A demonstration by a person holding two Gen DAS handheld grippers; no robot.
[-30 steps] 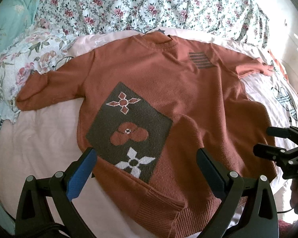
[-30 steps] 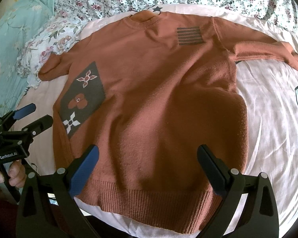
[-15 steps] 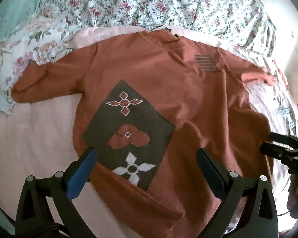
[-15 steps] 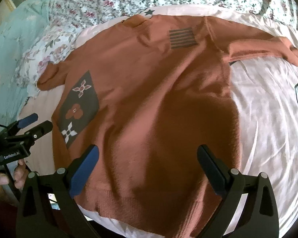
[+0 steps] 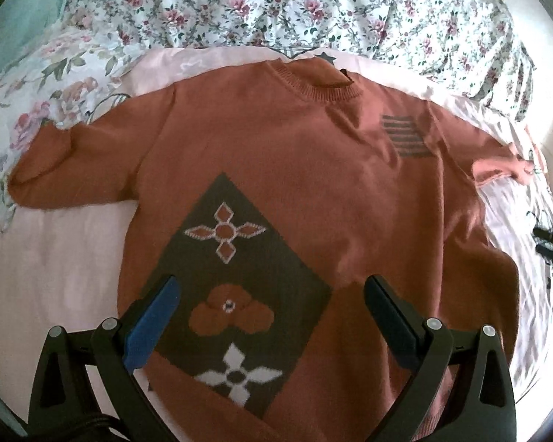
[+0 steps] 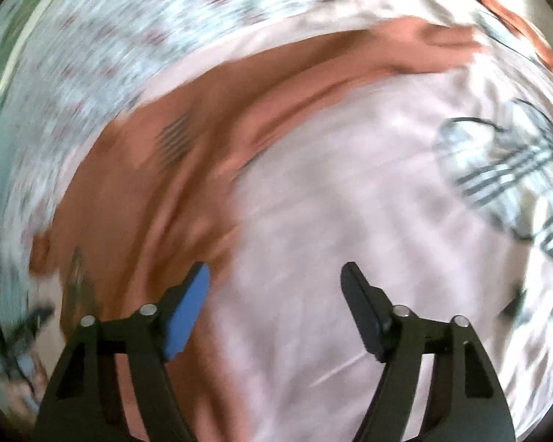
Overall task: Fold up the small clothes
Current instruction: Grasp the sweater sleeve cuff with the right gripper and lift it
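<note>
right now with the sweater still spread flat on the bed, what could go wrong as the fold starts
1. The right tool has just been closing with nothing between its fingers, over bare pink sheet beside the sweater; it may pinch sheet rather than knit.
2. The right wrist view is badly blurred, so aiming at the sleeve could miss.
3. The left tool is open above the dark patch; gripping mid-body would likely bunch the fold.
</note>
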